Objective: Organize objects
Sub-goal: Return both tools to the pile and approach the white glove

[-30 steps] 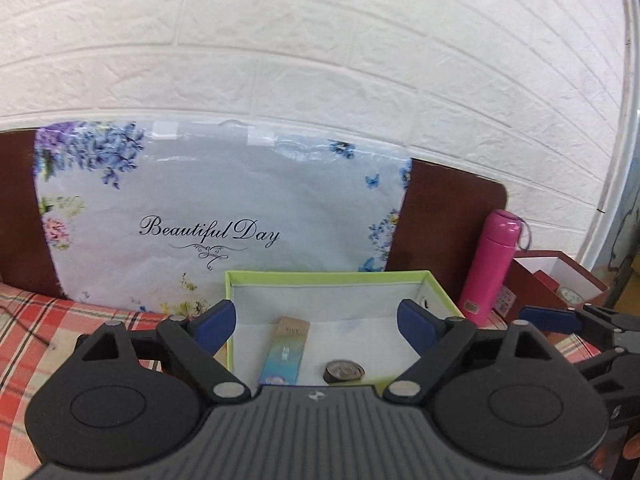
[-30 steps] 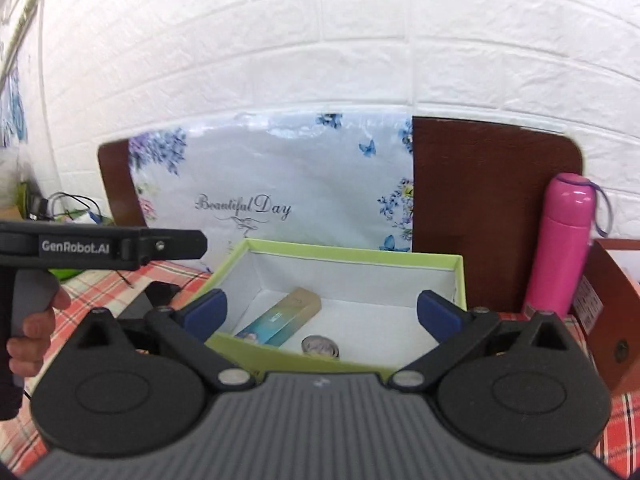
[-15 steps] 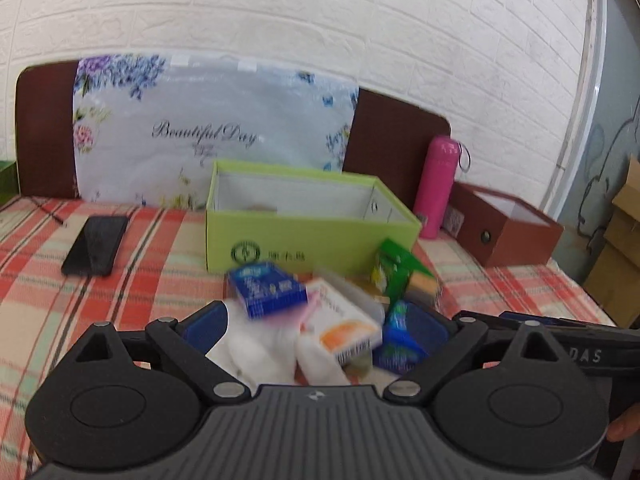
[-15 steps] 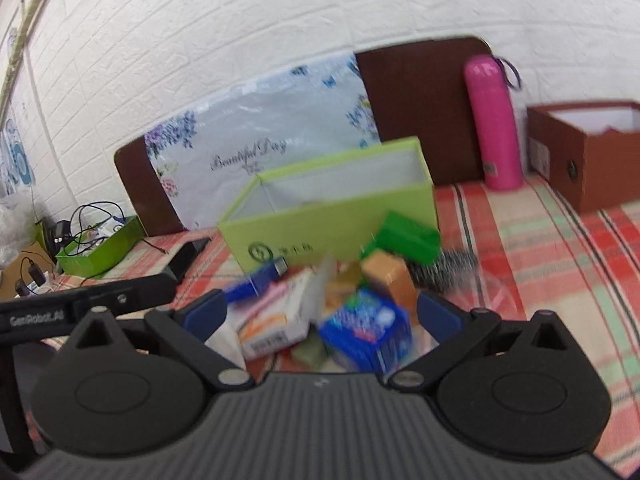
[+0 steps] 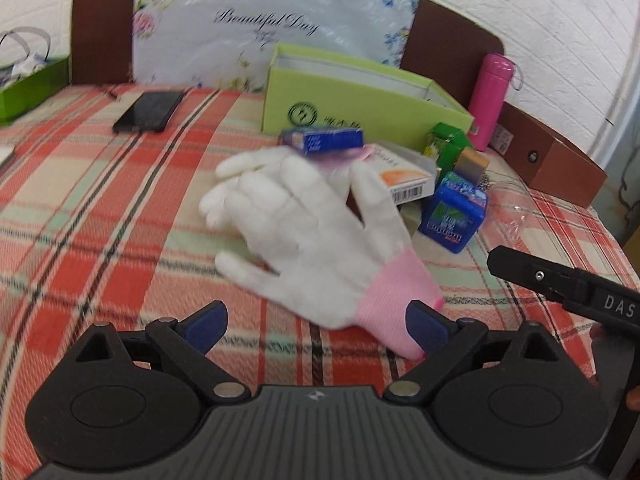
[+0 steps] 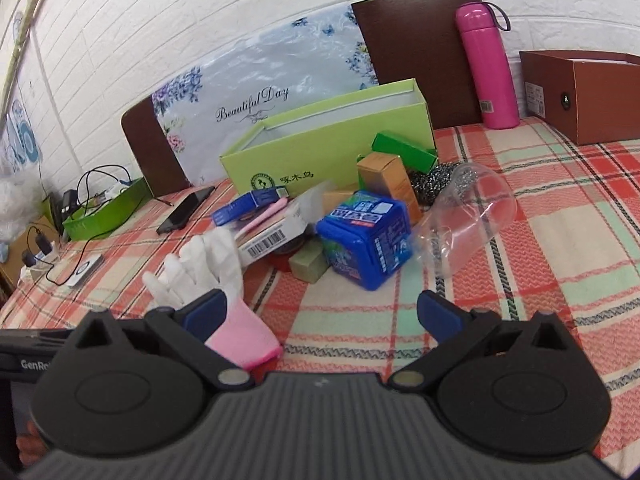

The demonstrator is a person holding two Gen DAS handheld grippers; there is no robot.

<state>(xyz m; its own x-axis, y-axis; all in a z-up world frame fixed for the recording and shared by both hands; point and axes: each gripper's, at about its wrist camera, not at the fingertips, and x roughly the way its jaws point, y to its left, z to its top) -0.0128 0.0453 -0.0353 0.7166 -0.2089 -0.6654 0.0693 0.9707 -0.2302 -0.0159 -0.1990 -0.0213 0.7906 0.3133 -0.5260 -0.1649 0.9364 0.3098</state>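
A pile of small items lies on the plaid cloth before an open light-green box [image 5: 360, 108] [image 6: 320, 148]. A white glove with a pink cuff [image 5: 312, 240] [image 6: 208, 276] lies nearest. Behind it are a blue pack [image 5: 454, 216] [image 6: 366, 238], a white barcoded box [image 5: 404, 176] [image 6: 272, 232], a dark blue box [image 5: 322, 140] [image 6: 248, 204], a green box [image 5: 446, 144] [image 6: 404, 148] and a clear plastic cup [image 6: 468, 216]. My left gripper [image 5: 316, 324] is open, just short of the glove's cuff. My right gripper [image 6: 322, 312] is open and empty, in front of the blue pack.
A black phone [image 5: 150, 110] [image 6: 186, 210] lies left of the green box. A pink bottle [image 5: 490, 100] [image 6: 486, 64] and a brown box [image 5: 556, 164] [image 6: 580, 92] stand at the back right. A green tray with cables [image 6: 104, 216] sits at the far left.
Both grippers have pulled back from over the green box and tilted down toward the pile. The glove and small boxes now fill the near view. Both stay open.
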